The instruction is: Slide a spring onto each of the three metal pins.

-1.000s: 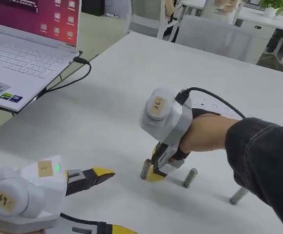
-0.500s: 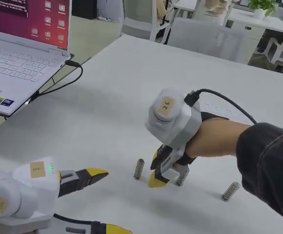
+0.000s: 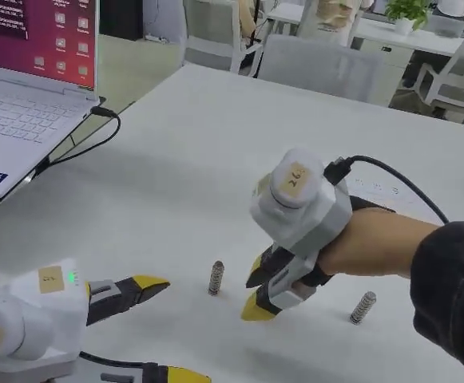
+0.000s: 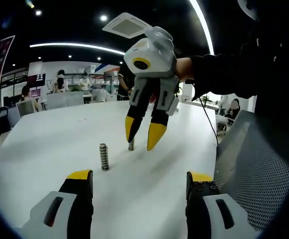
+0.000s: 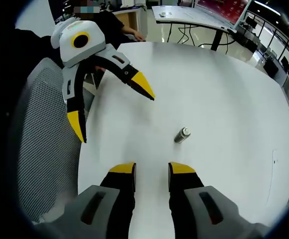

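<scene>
Two coil springs stand upright on the white table (image 3: 176,159), one (image 3: 216,278) left of my right gripper (image 3: 256,292) and one (image 3: 362,307) to its right. The right gripper hangs tilted down just above the table, open, nothing between its yellow-tipped jaws. In the right gripper view a spring (image 5: 182,134) stands ahead of the right gripper (image 5: 152,169). My left gripper (image 3: 168,327) rests low at the near left, open wide and empty. The left gripper view has the left gripper (image 4: 139,178) facing a spring (image 4: 104,156), with a second spring (image 4: 131,145) partly behind the right gripper (image 4: 143,135).
An open laptop (image 3: 24,104) sits at the table's left edge with a black cable (image 3: 88,140) trailing from it. The right gripper's cable (image 3: 399,179) arcs over the table. Chairs (image 3: 319,64) stand along the far edge. A mesh chair back (image 5: 45,139) is beside the table.
My right gripper has come away from the leftmost spring, moved right and lifted a little, its jaws now apart. The head camera has shifted. The left gripper has stayed low.
</scene>
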### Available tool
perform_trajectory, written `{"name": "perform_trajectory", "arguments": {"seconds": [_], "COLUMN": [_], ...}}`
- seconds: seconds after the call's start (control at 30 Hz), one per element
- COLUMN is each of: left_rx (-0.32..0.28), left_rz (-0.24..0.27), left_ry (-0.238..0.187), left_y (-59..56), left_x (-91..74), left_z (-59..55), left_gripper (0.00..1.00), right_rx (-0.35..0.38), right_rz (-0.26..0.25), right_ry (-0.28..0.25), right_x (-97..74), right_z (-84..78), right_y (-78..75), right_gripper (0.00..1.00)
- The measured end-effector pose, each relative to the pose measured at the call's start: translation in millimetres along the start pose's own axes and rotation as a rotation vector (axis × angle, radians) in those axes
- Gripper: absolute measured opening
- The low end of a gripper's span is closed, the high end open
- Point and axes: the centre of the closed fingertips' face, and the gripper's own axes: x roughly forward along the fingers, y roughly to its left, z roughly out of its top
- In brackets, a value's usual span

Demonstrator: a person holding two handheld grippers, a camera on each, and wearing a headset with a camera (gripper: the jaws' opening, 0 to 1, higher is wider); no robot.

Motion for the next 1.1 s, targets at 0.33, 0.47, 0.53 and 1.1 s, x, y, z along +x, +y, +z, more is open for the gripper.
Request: {"name": "perform_trajectory", "arguments": {"seconds": [0.33, 0.47, 0.53, 1.1], "left_rx": [-0.004, -0.007, -0.008, -0.015], "left_rz": [-0.013, -0.016, -0.016, -0.032], "left_ry": [-0.002, -0.005, -0.006, -0.001], "left_y": [-4.6, -5.4, -5.5, -12.0], "left_x": [2.3, 2.8, 2.9, 3.2], "left_z": [2.1, 3.2, 3.2, 4.5], "left_gripper": [0.74, 0.74, 0.74, 0.76], "right_rx": [0.062, 0.082, 0.094, 0.212], "right_rz": [-0.022, -0.035, -0.042, -0.102], "right_ry": [-0.071, -0.097, -0.109, -0.275], "right_x": [-10.5, -13.9, -16.4, -37.5], "right_z": [-15.6, -22.1, -25.5, -54.3], "right_y": [15.5, 19.9, 22.2, 36.3], "right_gripper": [0.26, 0.27, 0.28, 0.37]}}
